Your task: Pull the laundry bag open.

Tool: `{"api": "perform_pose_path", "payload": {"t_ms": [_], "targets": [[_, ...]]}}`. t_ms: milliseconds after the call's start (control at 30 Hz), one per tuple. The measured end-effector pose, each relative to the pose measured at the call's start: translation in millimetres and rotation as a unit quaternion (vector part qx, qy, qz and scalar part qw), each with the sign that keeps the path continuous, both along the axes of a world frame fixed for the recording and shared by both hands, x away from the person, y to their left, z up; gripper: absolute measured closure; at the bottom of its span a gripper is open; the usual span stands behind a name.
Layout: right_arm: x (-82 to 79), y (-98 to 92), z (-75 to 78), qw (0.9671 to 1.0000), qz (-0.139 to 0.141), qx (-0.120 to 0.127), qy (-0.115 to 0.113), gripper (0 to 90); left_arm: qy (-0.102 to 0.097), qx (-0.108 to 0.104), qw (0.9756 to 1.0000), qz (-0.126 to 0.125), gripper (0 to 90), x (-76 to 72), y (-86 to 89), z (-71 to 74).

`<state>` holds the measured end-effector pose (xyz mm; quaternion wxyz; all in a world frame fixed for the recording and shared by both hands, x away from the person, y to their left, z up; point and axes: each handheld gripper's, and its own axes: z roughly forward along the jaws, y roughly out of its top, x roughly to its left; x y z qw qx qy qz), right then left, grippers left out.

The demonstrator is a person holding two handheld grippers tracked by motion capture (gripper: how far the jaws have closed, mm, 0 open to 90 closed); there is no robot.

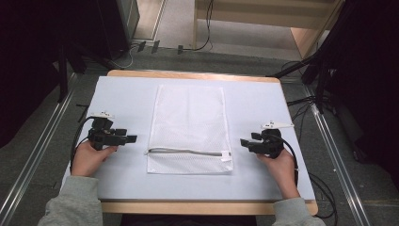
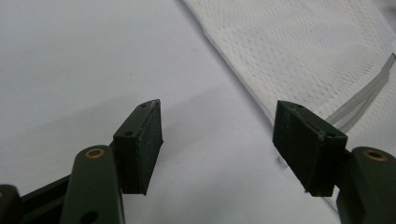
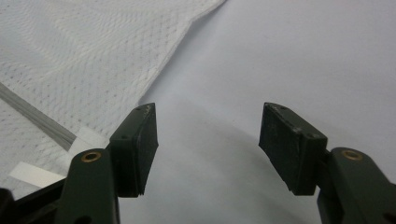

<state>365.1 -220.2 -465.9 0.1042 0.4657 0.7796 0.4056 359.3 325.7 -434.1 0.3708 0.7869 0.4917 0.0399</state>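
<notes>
Flanking one mesh bag (image 1: 189, 128), two grippers, fingers apart.

overhead looks down; gripper views share mesh bag (image 1: 189, 129)

Under it all we see a pale sheet (image 1: 263, 108) spread over a wooden table (image 1: 197, 75), with metal rails (image 1: 44, 136) on the grey floor (image 1: 221, 59) on both sides, black cables (image 1: 202, 44) beyond, and wooden furniture (image 1: 301, 28) behind.
</notes>
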Motion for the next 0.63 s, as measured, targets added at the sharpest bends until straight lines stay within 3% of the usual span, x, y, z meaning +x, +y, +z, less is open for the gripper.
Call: {"api": "perform_pose_path", "payload": {"t_ms": [633], "targets": [[1.9, -0.7, -3.6, 0.9999, -0.004, -0.009, 0.008, 36.2, 0.002, 0.027, 0.9996, 0.007, 28.0, 2.4, -1.7, -7.7]]}}
